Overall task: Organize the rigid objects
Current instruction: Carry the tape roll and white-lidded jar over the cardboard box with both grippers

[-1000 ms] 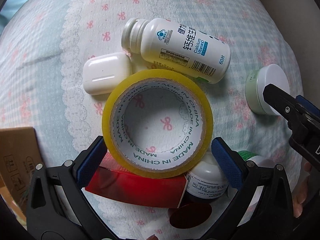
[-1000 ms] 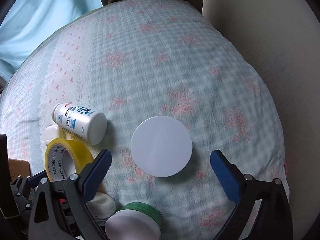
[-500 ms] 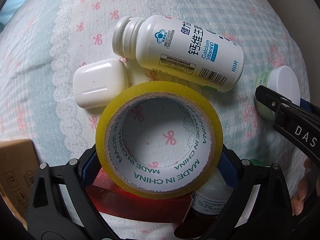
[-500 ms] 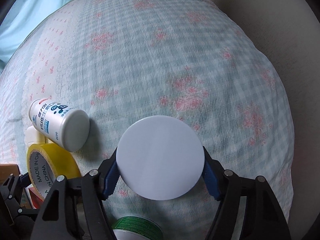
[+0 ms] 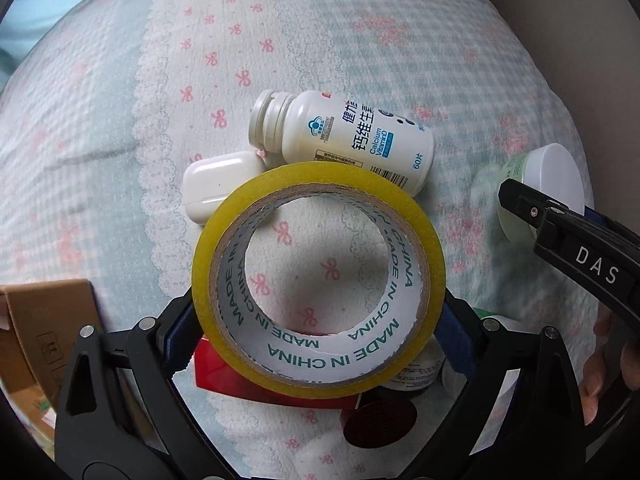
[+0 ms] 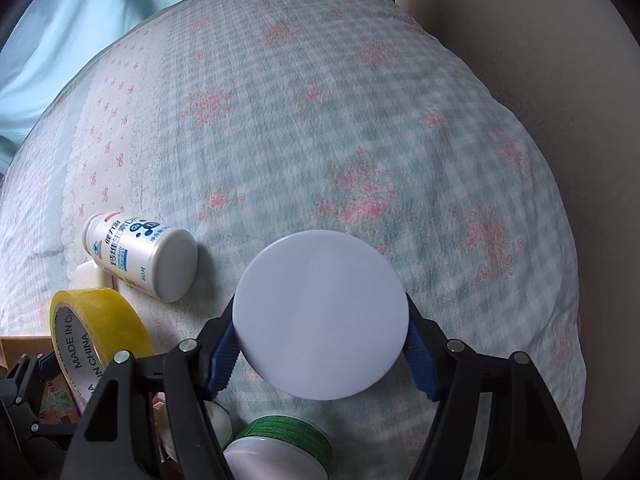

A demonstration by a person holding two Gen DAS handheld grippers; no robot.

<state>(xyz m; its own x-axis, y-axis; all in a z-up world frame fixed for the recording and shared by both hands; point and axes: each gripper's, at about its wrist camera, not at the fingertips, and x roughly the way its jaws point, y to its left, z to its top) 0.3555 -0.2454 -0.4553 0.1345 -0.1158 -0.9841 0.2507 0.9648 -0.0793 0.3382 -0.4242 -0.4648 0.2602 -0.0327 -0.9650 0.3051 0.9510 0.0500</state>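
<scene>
Left claw (image 5: 318, 320): both blue pads press the outer wall of the yellow tape roll (image 5: 318, 276), which is pinched and raised above the bedding. The roll hides most of a red box (image 5: 248, 380) and a small white bottle (image 5: 416, 376) below it; their labels cannot be read.

Right claw (image 6: 320, 340): the blue pads clamp a round jar with a flat white lid (image 6: 322, 314). From the right wrist only the lid shows. The left wrist view shows the jar's pale green wall (image 5: 516, 200) at the right edge, partly covered by the black arm of the right claw.

One white calcium bottle (image 5: 344, 140) lies on its side on the patterned bedspread (image 5: 360, 40), uncapped neck to the left. The right wrist view shows only its base end (image 6: 160, 260). One white earbud case (image 5: 216, 192) lies beside the neck, partly behind the tape.

A green-banded tub (image 6: 280, 448) sits at the bottom of the right wrist view, cut off by the frame. A cardboard box (image 5: 44, 328) is cut off at the left edge.
</scene>
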